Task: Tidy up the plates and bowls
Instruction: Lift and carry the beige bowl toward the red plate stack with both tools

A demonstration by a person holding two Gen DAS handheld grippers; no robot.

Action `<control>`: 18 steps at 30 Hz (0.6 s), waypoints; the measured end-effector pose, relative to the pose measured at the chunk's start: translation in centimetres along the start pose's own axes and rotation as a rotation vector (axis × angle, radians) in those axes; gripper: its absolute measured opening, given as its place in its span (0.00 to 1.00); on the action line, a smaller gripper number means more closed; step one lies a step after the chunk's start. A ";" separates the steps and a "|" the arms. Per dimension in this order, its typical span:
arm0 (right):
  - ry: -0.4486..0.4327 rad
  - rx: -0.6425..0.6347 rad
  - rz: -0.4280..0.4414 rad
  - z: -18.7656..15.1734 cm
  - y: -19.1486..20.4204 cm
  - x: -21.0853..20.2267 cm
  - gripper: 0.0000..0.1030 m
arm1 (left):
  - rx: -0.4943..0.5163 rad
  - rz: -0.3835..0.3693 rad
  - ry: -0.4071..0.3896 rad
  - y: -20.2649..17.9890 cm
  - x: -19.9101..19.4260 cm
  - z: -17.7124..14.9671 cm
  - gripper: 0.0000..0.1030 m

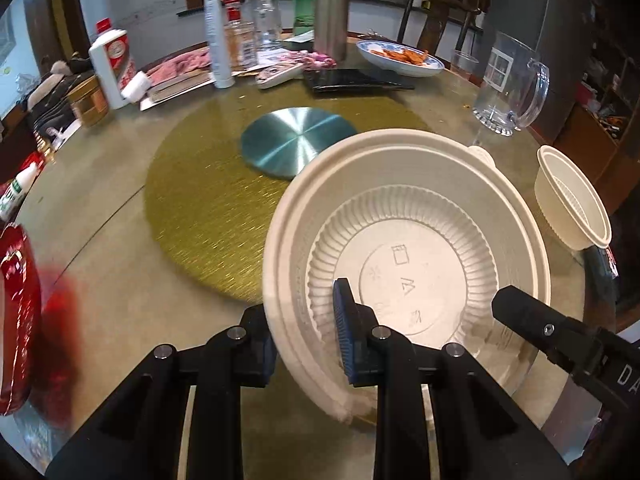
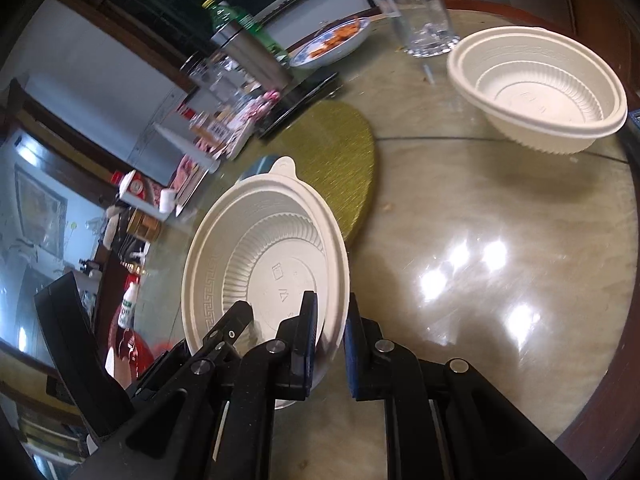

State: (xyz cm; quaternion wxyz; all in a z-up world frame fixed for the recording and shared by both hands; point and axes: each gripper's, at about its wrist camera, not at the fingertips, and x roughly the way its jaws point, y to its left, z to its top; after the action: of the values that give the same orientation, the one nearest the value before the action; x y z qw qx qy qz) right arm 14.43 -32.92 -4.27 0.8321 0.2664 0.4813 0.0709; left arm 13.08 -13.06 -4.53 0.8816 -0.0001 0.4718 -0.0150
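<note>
A large cream plastic bowl (image 1: 408,240) is held tilted above the table; it also shows in the right wrist view (image 2: 264,256). My left gripper (image 1: 308,336) is shut on its near rim, one finger inside and one outside. My right gripper (image 2: 332,332) is shut on the rim at another spot; its finger (image 1: 536,320) shows at the right of the left wrist view. A second cream bowl (image 2: 540,84) stands on the table at the far right, and shows in the left wrist view (image 1: 572,200).
A gold round mat (image 1: 208,208) with a steel disc (image 1: 296,140) lies mid-table. A glass mug (image 1: 512,88), a blue plate of food (image 1: 400,58), a steel flask (image 1: 330,12), bottles and clutter stand at the back. A red packet (image 1: 16,312) is at the left.
</note>
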 end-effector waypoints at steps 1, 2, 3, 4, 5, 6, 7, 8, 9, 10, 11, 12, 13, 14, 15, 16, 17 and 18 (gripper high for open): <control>0.003 -0.007 0.001 -0.4 0.4 0.0 0.11 | -0.006 0.001 0.001 0.5 -0.2 -0.3 0.22; 0.005 -0.013 0.001 -0.7 0.8 0.1 0.11 | -0.013 0.004 0.000 1.0 -0.4 -0.6 0.22; 0.009 -0.021 0.002 -1.1 1.2 0.1 0.11 | -0.019 0.006 -0.001 1.5 -0.6 -0.9 0.22; 0.012 -0.028 0.003 -1.5 1.6 0.2 0.12 | -0.023 0.007 -0.001 1.9 -0.7 -1.1 0.22; 0.015 -0.036 0.004 -1.8 2.0 0.2 0.11 | -0.029 0.009 -0.001 2.4 -0.9 -1.4 0.22; 0.019 -0.045 0.005 -2.2 2.5 0.3 0.11 | -0.034 0.011 -0.002 2.8 -1.1 -1.6 0.22; 0.022 -0.050 0.007 -2.4 2.8 0.3 0.12 | -0.037 0.013 -0.004 3.1 -1.2 -1.8 0.22; 0.025 -0.057 0.008 -2.7 3.1 0.3 0.12 | -0.039 0.015 -0.006 3.5 -1.4 -2.1 0.22; 0.028 -0.064 0.008 -3.1 3.5 0.3 0.12 | -0.043 0.017 -0.007 3.9 -1.6 -2.3 0.22; 0.030 -0.068 0.009 -3.4 3.7 0.2 0.12 | -0.046 0.020 -0.009 4.2 -1.7 -2.5 0.22; 0.033 -0.074 0.010 -3.6 3.9 0.3 0.12 | -0.051 0.020 -0.011 4.6 -1.9 -2.8 0.22; 0.035 -0.079 0.011 -3.8 4.2 0.3 0.12 | -0.054 0.020 -0.012 4.8 -2.0 -2.9 0.22; 0.036 -0.087 0.011 -4.1 4.5 0.2 0.12 | -0.057 0.020 -0.014 5.1 -2.2 -3.0 0.22; 0.037 -0.092 0.011 -4.2 4.7 0.1 0.12 | -0.061 0.020 -0.017 5.5 -2.4 -3.2 0.22; 0.038 -0.099 0.011 -4.5 5.0 0.1 0.12 | -0.064 0.021 -0.019 5.7 -2.5 -3.3 0.22; 0.039 -0.106 0.011 -4.7 5.3 0.0 0.12 | -0.068 0.022 -0.021 6.0 -2.7 -3.4 0.22; 0.040 -0.111 0.011 -4.8 5.7 0.1 0.12 | -0.073 0.023 -0.024 6.4 -2.9 -3.6 0.22; 0.041 -0.119 0.012 -5.1 6.0 0.1 0.12 | -0.077 0.023 -0.027 6.8 -3.0 -3.7 0.22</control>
State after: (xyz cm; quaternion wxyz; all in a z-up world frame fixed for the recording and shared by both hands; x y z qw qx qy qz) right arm 11.04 -25.83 -3.28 0.8359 0.2179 0.4917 0.1096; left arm 8.51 -6.18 -4.16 0.8873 -0.0287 0.4602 0.0132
